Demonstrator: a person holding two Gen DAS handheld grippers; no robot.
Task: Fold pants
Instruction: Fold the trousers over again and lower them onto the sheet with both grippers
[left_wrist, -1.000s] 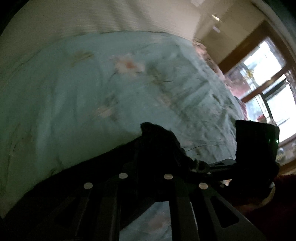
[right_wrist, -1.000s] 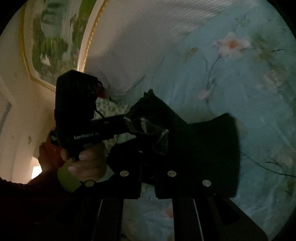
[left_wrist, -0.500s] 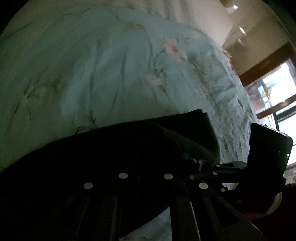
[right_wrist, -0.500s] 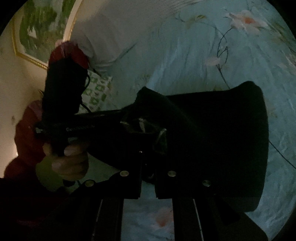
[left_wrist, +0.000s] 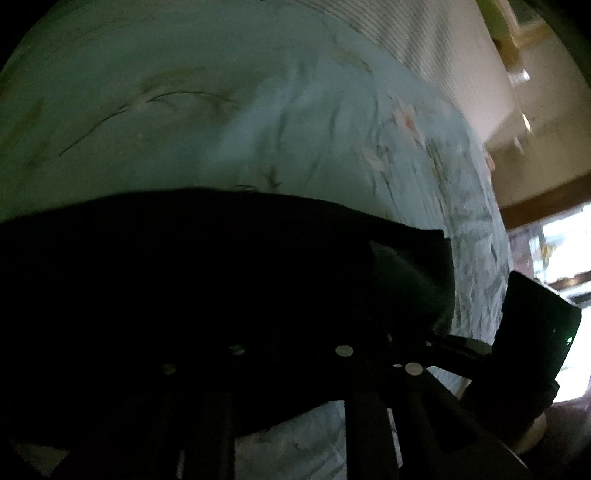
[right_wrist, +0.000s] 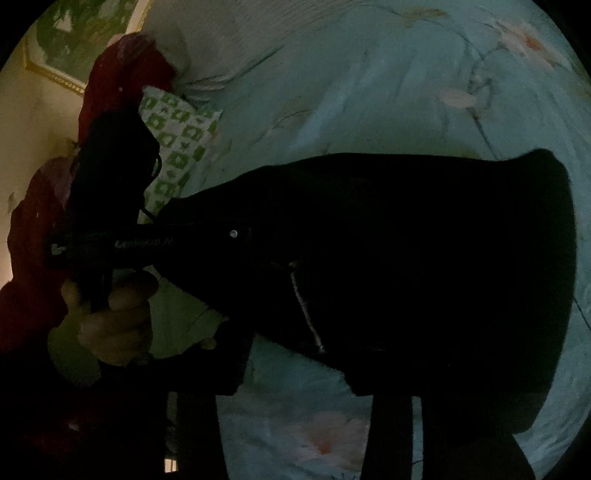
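Note:
The black pants (left_wrist: 184, 277) lie folded as a dark band on the pale blue floral bedspread (left_wrist: 258, 129). In the right wrist view the pants (right_wrist: 424, 258) fill the middle, with a white drawstring (right_wrist: 306, 314) showing. Both grippers hold the same edge of the cloth. My left gripper (left_wrist: 291, 295) is shut on the pants, its tips buried in the dark fabric. My right gripper (right_wrist: 310, 295) is shut on the pants too. The left gripper also shows from the side in the right wrist view (right_wrist: 236, 236), held by a hand (right_wrist: 110, 325). The right gripper's body (left_wrist: 532, 332) shows in the left wrist view.
A green-and-white patterned pillow (right_wrist: 173, 147) and a white striped pillow (right_wrist: 258, 37) lie at the head of the bed. A framed painting (right_wrist: 74, 44) hangs on the wall. A bright window (left_wrist: 554, 251) is beyond the bed's far side.
Both grippers have carried the held edge of the pants forward and down over the bed. The cloth now lies wider and flatter and fills more of both views.

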